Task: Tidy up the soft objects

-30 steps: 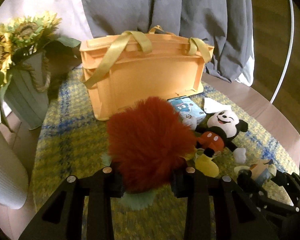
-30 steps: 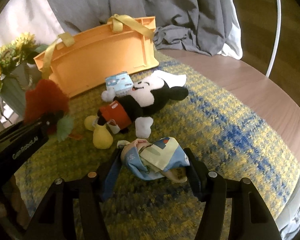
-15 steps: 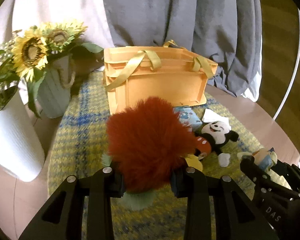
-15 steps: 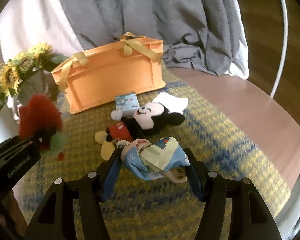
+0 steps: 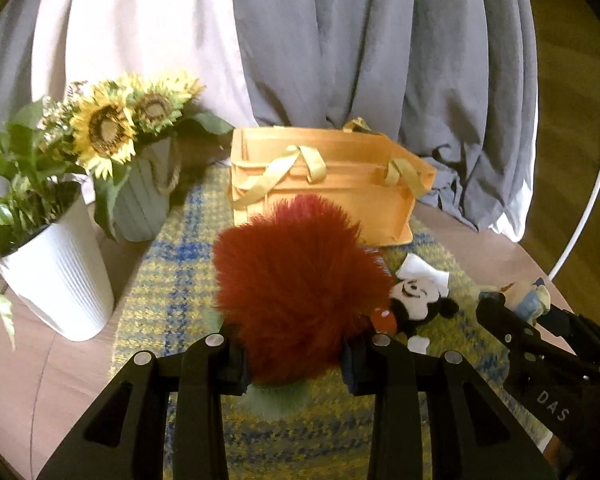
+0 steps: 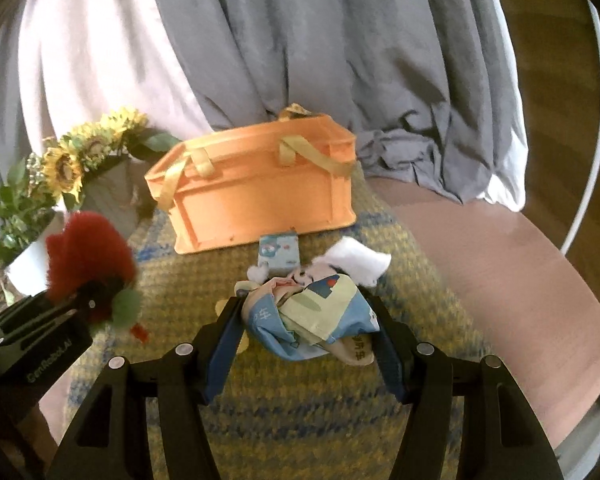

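My left gripper (image 5: 296,364) is shut on a fluffy red plush (image 5: 300,300) with a green tuft below; it hangs above the mat. In the right wrist view the same red plush (image 6: 88,260) shows at the left, in the left gripper (image 6: 96,304). My right gripper (image 6: 306,328) is shut on a crumpled blue and pale yellow cloth toy (image 6: 312,320), also lifted. An orange basket (image 5: 328,184) with yellow ribbon handles stands at the back of the mat, orange basket (image 6: 256,188). A black and white mouse plush (image 5: 416,300) lies on the mat, mostly hidden in the right wrist view.
A small blue printed pouch (image 6: 280,252) and a white cloth (image 6: 360,258) lie in front of the basket. A white ribbed pot (image 5: 56,276) and a grey vase of sunflowers (image 5: 140,196) stand left. The yellow-blue mat (image 5: 172,280) covers a round table (image 6: 500,272); grey curtains hang behind.
Both grippers rose with their loads, so the basket and the mouse plush look smaller and farther. The white pot and the basket's inside came into view.
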### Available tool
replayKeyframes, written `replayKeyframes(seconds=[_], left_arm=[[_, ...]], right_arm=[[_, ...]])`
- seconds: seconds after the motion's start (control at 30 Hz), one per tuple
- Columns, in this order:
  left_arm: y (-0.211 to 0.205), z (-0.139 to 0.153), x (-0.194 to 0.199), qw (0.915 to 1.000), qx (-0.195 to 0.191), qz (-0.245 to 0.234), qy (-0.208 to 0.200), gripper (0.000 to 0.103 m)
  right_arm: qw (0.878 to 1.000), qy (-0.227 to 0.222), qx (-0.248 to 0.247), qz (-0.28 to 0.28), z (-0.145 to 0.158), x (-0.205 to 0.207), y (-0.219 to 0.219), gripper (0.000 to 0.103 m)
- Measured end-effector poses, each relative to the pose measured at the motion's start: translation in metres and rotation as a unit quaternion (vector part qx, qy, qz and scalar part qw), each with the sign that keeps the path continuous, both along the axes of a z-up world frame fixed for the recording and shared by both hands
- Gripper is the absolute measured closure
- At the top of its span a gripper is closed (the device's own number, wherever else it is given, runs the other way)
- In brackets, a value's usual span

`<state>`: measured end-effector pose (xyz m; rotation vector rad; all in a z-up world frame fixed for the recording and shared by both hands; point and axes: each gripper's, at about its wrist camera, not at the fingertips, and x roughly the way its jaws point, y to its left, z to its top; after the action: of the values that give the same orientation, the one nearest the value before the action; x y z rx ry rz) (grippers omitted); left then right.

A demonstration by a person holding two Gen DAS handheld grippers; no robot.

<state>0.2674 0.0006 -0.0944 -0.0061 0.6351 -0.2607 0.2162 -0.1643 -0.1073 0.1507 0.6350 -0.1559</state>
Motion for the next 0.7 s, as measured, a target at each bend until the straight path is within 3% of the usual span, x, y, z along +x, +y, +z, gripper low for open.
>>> replayKeyframes(seconds=[0.7], left_arm=[[-0.03,0.056,-0.015,0.9949,-0.004,0.058,-0.082,0.07]], right_arm=[[0.994,-0.076,0.018,0.076,0.052,0.019,-0.04,0.041]])
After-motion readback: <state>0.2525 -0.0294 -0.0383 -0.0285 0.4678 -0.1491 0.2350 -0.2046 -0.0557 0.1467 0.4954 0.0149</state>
